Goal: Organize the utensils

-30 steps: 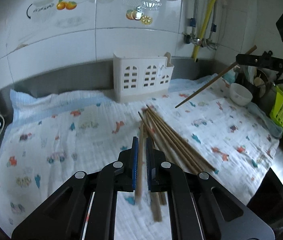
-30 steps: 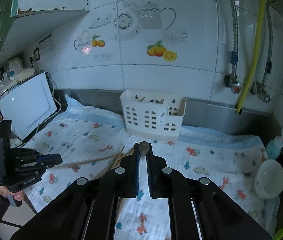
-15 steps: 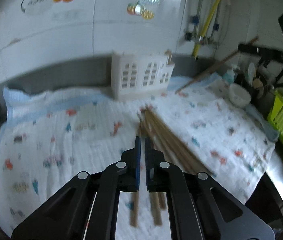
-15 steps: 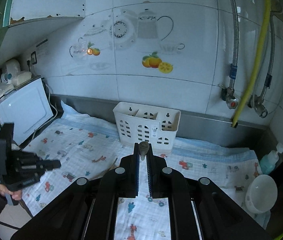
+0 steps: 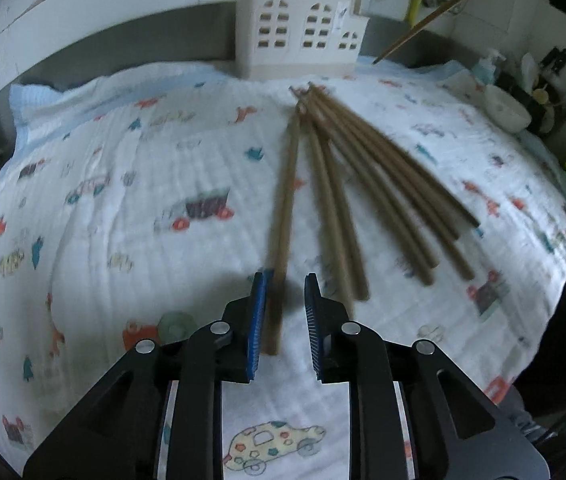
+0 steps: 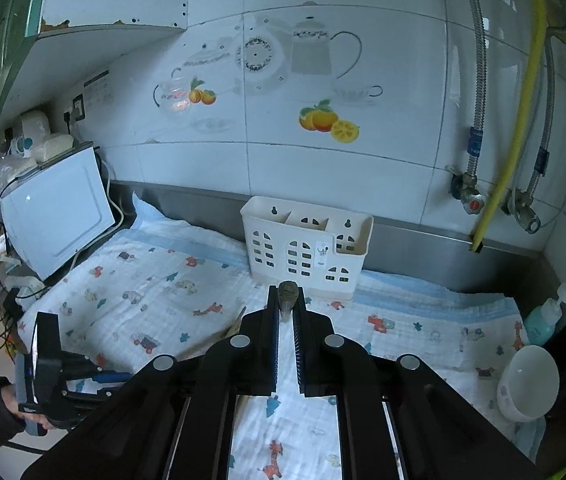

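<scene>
**Chopsticks fanned on the printed cloth, one clamped in the right gripper**

The white plastic utensil caddy with arched cut-out windows (image 6: 307,246) stands upright at the back of the counter against the grey steel splashback; its three top compartments look bare. In front of it lies a soft, crinkled white cloth printed with small cars and animals (image 5: 131,184), spread over the whole counter. On that cloth, just in front of the caddy, a bundle of slim round brown wooden chopsticks (image 5: 367,184) fans out, the tips gathered near the caddy's base and the far ends spread toward the camera.

The left gripper (image 5: 285,304) hangs low over the cloth, well in front of the caddy. Its blue-ribbed jaws are opening, and the leftmost single brown chopstick (image 5: 285,200) runs between them, lying on the cloth with no pad pressing it.

The right gripper (image 6: 287,308) is clenched on a brown wooden chopstick (image 6: 288,294), whose blunt end shows between the jaws, in line with the caddy's front. In the left view its shaft slants through the air to the caddy's right.

To the caddy's right sit a round white ceramic bowl (image 6: 529,380) and a teal pump bottle (image 6: 545,318); behind, braided steel hoses and a yellow hose (image 6: 517,128) hang on glossy white tiles. To its left leans a flat white appliance (image 6: 57,216).
</scene>
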The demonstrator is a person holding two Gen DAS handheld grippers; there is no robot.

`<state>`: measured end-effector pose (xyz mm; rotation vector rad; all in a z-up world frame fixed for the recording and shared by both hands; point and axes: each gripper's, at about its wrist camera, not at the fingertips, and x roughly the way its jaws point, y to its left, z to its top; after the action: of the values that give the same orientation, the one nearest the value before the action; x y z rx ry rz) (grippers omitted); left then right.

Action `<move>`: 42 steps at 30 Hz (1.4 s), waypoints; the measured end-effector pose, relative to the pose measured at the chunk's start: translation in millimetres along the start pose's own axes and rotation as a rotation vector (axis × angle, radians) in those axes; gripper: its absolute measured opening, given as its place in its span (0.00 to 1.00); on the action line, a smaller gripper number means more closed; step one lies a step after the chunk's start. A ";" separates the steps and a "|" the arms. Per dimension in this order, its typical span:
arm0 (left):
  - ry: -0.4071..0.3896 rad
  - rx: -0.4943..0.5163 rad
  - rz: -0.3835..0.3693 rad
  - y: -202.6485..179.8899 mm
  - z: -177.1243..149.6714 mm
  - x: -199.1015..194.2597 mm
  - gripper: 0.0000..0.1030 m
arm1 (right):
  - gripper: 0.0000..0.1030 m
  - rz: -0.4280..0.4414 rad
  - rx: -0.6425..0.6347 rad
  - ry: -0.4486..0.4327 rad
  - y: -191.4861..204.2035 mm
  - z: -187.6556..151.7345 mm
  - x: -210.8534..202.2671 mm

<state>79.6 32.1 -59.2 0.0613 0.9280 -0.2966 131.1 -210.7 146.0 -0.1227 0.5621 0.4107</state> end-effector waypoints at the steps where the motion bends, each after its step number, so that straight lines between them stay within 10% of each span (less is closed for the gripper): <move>1: -0.005 -0.002 -0.003 0.7 -0.8 0.2 0.19 | 0.07 0.000 -0.002 0.001 0.5 -0.3 0.1; 12: -0.041 0.005 0.017 -3.9 9.7 -4.5 0.06 | 0.07 -0.002 -0.007 -0.003 2.0 2.2 -1.1; 25: -0.285 -0.041 -0.087 -1.6 66.6 -63.8 0.01 | 0.07 -0.012 -0.006 -0.032 0.2 15.7 -6.7; 42: -0.042 -0.014 -0.044 -8.9 17.3 -5.4 0.16 | 0.07 0.003 -0.012 -0.017 4.7 10.3 -3.5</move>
<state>87.6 21.7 -43.9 0.0217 0.8910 -0.3309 131.6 -205.3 156.5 -0.1297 0.5430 0.4180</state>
